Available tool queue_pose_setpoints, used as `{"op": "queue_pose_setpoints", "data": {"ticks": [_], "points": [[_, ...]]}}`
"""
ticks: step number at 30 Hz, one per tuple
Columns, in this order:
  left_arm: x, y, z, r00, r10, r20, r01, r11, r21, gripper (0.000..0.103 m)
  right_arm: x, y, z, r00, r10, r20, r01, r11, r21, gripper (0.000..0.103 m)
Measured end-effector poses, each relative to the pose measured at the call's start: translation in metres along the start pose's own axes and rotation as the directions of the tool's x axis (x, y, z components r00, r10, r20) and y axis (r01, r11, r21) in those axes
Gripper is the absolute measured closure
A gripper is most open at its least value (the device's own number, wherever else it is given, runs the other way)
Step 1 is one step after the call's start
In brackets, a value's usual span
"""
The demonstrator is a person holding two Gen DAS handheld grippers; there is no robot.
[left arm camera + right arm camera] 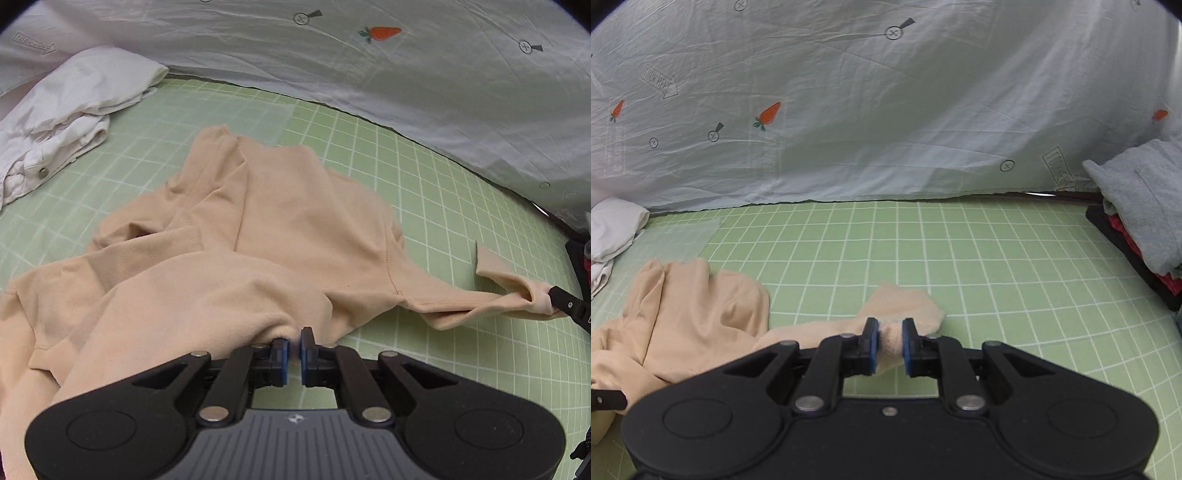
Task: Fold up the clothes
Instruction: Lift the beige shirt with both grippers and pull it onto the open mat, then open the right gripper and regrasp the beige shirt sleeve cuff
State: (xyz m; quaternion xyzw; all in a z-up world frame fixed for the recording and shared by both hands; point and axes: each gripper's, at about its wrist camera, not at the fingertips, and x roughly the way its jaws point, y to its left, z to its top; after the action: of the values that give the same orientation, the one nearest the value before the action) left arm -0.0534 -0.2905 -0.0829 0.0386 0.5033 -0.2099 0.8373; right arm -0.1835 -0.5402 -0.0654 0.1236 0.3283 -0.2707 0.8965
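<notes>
Both tongs, L (293, 349) & R (890, 341), pinching beige top (280, 221); maybe sleeve.

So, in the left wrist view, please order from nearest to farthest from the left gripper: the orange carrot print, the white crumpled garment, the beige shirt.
1. Beige shirt, clamped in the left gripper.
2. White crumpled garment, far left.
3. Orange carrot print, on the backdrop sheet, upper right.

Left wrist view looks steeply down along its fingers, close over the beige garment (258, 229). Right wrist view faces flatter toward the carrot-print sheet (886, 110). Both share garment and green grid mat (406, 177).
</notes>
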Motion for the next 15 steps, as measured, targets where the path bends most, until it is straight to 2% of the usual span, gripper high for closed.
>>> {"op": "queue_pose_setpoints", "data": {"ticks": [3, 5, 9, 12, 15], "points": [[-0.008, -0.019, 0.0, 1.0, -0.018, 0.008, 0.018, 0.998, 0.064, 0.089, -0.004, -0.016, -0.005, 1.0, -0.016, -0.013, 0.017, 0.999, 0.03, 0.086], [-0.013, -0.02, 0.001, 1.0, -0.029, 0.009, 0.028, 0.997, 0.076, 0.085, -0.003, -0.021, -0.008, 0.999, -0.015, -0.029, 0.017, 0.999, 0.051, 0.084], [-0.026, -0.008, 0.004, 0.999, -0.049, 0.021, 0.048, 0.997, 0.055, 0.085, -0.004, -0.017, -0.014, 0.999, -0.018, -0.049, 0.021, 0.997, 0.074, 0.076], [-0.04, 0.006, 0.008, 0.997, -0.06, 0.043, 0.058, 0.998, 0.038, 0.082, -0.004, -0.007, -0.015, 0.998, -0.011, -0.06, 0.017, 0.996, 0.091, 0.063], [-0.051, 0.018, 0.013, 0.996, -0.039, 0.08, 0.035, 0.998, 0.052, 0.07, -0.004, 0.006, -0.016, 0.997, -0.014, -0.075, 0.022, 0.994, 0.105, 0.055]]}}
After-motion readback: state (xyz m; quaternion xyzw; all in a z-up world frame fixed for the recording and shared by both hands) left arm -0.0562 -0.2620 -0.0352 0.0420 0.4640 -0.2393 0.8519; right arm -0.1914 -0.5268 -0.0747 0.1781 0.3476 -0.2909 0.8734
